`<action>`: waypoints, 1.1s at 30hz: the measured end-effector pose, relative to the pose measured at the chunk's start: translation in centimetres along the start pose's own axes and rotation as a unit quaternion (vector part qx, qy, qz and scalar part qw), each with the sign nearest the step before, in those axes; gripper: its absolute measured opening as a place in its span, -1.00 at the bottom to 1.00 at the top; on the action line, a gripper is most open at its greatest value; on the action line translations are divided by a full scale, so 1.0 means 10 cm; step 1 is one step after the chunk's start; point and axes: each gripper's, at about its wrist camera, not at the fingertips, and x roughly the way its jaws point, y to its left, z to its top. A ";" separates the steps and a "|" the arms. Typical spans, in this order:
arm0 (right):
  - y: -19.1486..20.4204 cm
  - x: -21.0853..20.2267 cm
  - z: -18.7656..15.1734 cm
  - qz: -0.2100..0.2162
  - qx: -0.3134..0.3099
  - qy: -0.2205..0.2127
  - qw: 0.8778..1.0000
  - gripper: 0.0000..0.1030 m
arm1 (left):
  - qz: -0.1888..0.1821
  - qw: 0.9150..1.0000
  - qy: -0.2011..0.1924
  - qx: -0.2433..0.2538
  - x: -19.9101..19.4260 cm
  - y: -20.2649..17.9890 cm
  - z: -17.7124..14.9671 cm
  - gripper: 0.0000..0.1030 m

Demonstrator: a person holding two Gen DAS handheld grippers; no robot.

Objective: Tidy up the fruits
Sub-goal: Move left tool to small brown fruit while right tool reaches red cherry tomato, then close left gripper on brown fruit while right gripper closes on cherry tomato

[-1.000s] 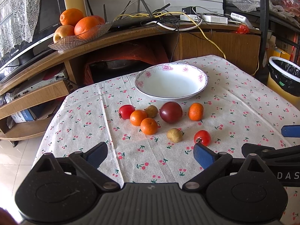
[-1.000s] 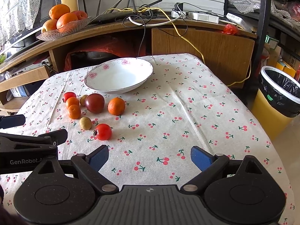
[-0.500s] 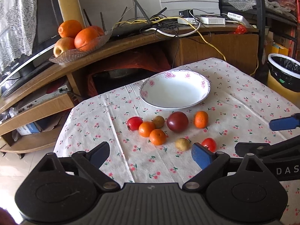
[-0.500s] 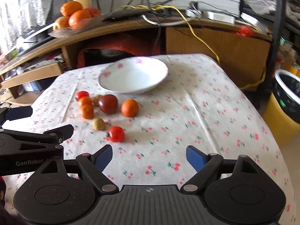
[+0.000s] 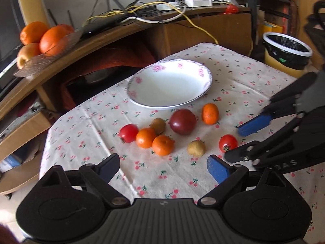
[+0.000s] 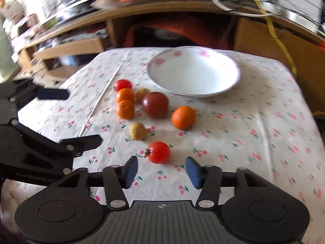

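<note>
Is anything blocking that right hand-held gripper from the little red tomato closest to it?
Nothing visible does. The right hand-held gripper is open, and the red tomato lies just ahead of the gap between its fingers, with only bare tablecloth between them. The small brown fruit sits farther back and to the left, out of the way.

Ahead of my fingers stands a small table (image 5: 254, 93) under a white cloth printed with tiny red cherries. Beyond it, a curved wooden shelf unit (image 5: 85, 46) runs from my left across to the right, its top tangled with black, white and yellow cables (image 5: 146, 10). A glass dish of oranges (image 5: 46, 40) sits on it, up to my left. Off to my right stands a yellow bin (image 5: 286, 52) lined with a black bag. Daylight falls brightly over the cloth.
</note>
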 end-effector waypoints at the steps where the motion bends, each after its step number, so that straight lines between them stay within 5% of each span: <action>1: -0.01 0.04 0.03 0.008 -0.006 0.003 1.000 -0.17 | -0.006 1.000 0.002 0.002 0.02 0.00 0.01 0.89; 6: -0.06 0.17 0.12 0.038 -0.024 0.025 0.999 -0.36 | -0.030 0.999 0.015 0.015 0.14 -0.01 0.05 0.80; 19: -0.20 0.25 0.22 0.053 -0.013 0.055 0.997 -0.53 | -0.117 0.991 0.063 0.018 0.44 -0.13 0.10 0.01; 33: -0.40 0.20 0.20 0.026 0.019 0.066 0.997 -0.53 | -0.102 0.993 0.066 0.013 0.57 -0.18 0.18 -0.21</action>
